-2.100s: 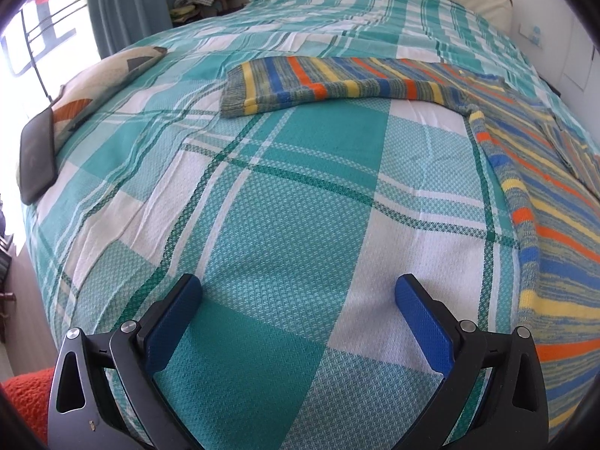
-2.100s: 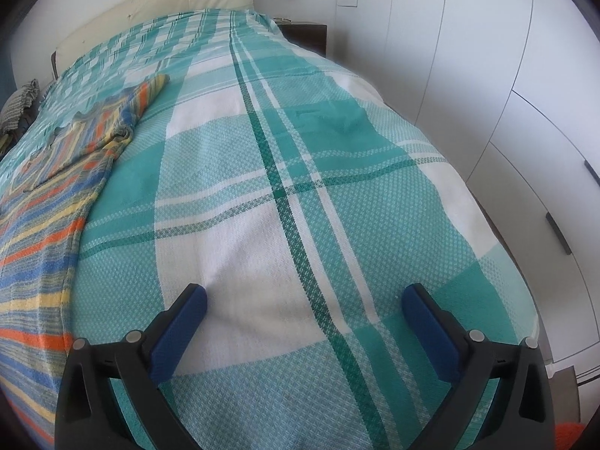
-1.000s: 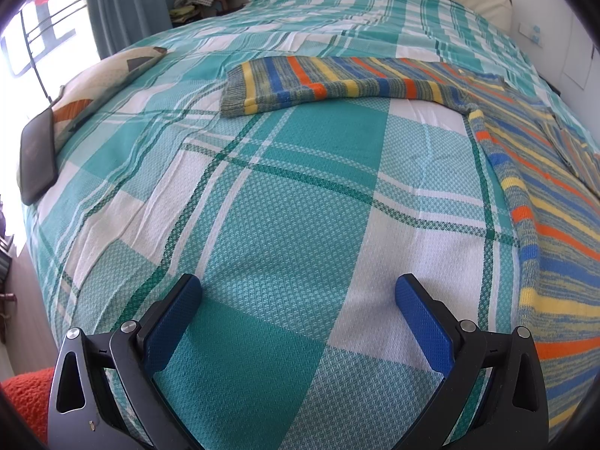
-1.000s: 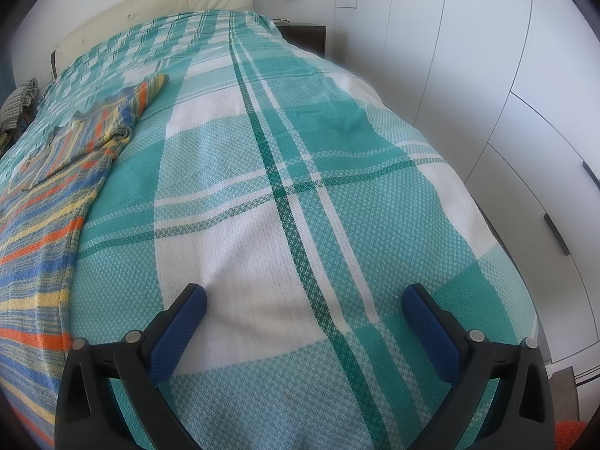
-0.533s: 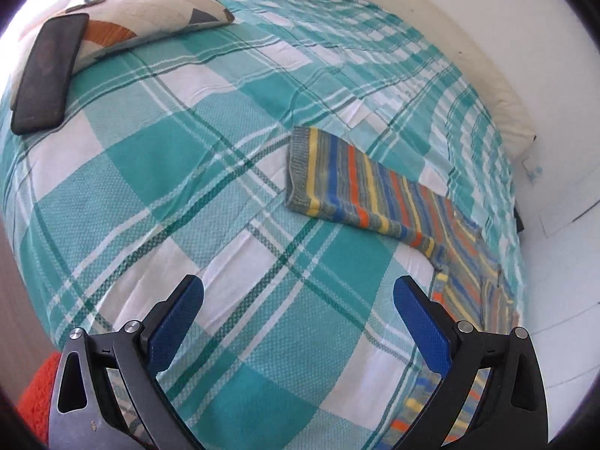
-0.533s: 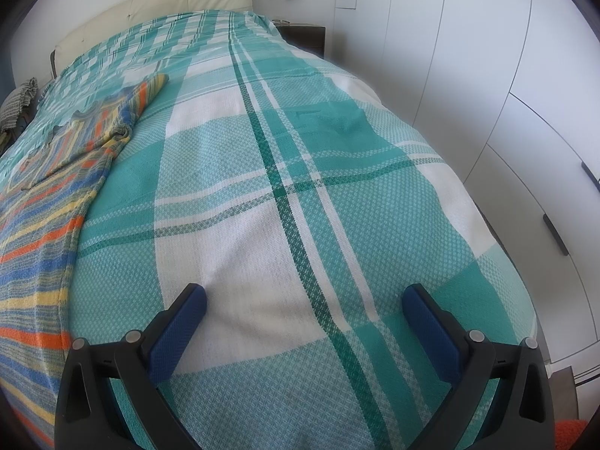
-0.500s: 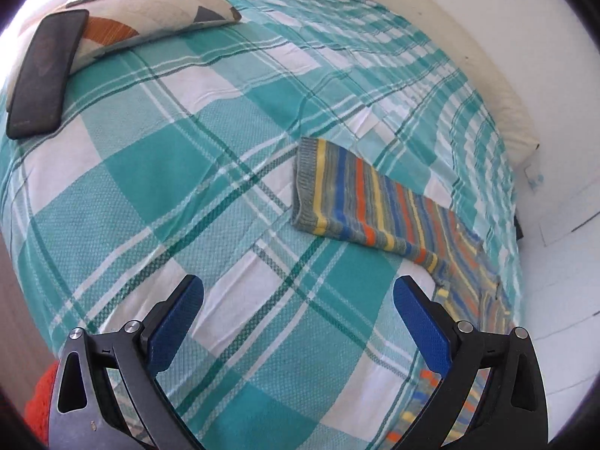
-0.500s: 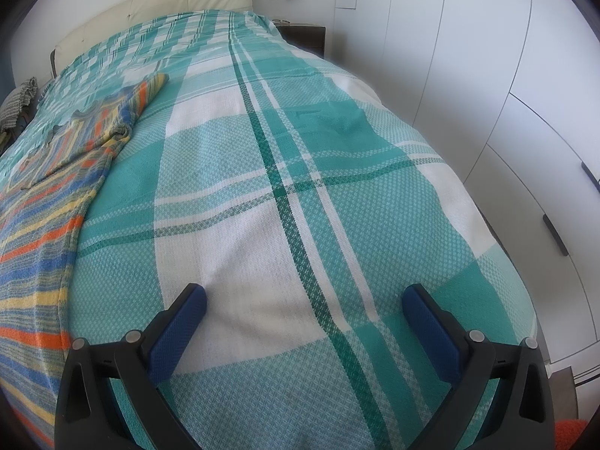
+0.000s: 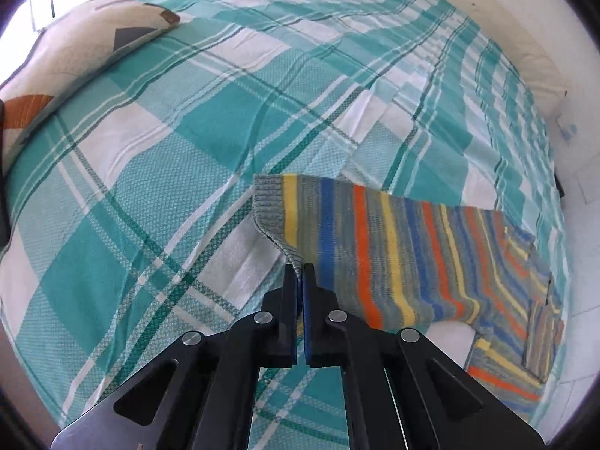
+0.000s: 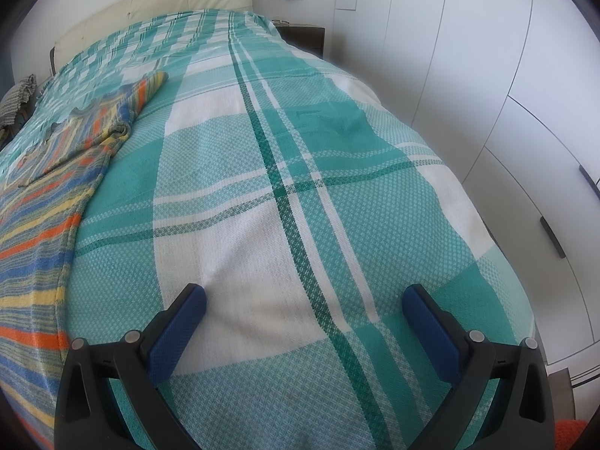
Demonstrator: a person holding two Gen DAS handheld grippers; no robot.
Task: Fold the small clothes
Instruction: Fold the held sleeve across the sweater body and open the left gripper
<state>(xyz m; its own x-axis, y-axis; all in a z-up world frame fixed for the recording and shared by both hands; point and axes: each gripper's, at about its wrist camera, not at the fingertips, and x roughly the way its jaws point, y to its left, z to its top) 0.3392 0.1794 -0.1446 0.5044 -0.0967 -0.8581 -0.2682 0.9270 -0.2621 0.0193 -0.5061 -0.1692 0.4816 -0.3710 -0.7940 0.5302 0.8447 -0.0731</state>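
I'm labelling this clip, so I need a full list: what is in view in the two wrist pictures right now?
Sweater: one, striped grey, blue, orange and yellow, spread on the bed, its ribbed cuff corner pinched and lifted.
Bedspread: one, teal and white plaid, covering the bed.
Cushion: one, cream with brown and grey shapes, at the bed's far left edge.
Headboard: one, cream, at the far end.
Wardrobe: white doors, dark handles, right of the bed.
Nightstand: one, dark, beside the headboard.
Left gripper: black with blue pads, shut on the sweater's cuff.
Right gripper: black with blue pads, open over the bedspread.
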